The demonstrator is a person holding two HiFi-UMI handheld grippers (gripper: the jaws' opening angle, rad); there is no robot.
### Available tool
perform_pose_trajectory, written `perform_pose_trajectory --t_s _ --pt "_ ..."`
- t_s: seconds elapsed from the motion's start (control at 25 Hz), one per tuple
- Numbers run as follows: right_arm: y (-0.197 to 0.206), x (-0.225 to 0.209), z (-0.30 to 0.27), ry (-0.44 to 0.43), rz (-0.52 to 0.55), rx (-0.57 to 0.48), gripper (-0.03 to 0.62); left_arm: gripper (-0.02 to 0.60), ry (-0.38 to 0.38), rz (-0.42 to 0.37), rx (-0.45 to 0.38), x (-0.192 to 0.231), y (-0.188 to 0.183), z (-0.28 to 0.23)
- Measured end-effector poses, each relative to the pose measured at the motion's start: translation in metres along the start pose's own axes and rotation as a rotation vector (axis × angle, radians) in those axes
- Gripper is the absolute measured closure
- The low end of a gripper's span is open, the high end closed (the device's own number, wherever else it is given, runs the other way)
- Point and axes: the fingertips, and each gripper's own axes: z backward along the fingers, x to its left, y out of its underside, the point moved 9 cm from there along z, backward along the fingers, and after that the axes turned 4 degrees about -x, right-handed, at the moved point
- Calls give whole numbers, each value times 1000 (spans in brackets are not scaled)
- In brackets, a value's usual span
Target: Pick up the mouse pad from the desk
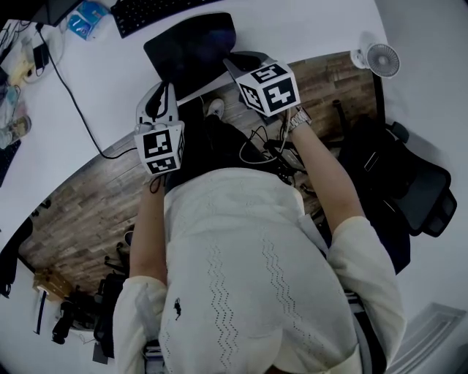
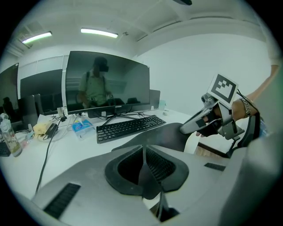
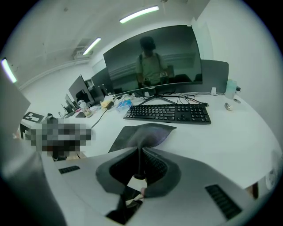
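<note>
The black mouse pad lies near the white desk's front edge, its near side lifted and bent. My right gripper is shut on the pad's near right edge, and in the right gripper view the pad tents up into the jaws of that gripper. My left gripper is shut at the pad's near left edge. In the left gripper view the pad runs from that gripper across to the right gripper.
A black keyboard and a curved monitor stand behind the pad. A black cable crosses the desk on the left, beside a tissue pack. A small fan and an office chair are on the right.
</note>
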Motion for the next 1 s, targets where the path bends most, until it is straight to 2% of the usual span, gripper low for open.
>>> perform_pose_trajectory --t_s 1.0 --pt "-8 21 35 4 -16 -61 565 557 -40 28 -77 -7 -9 38"
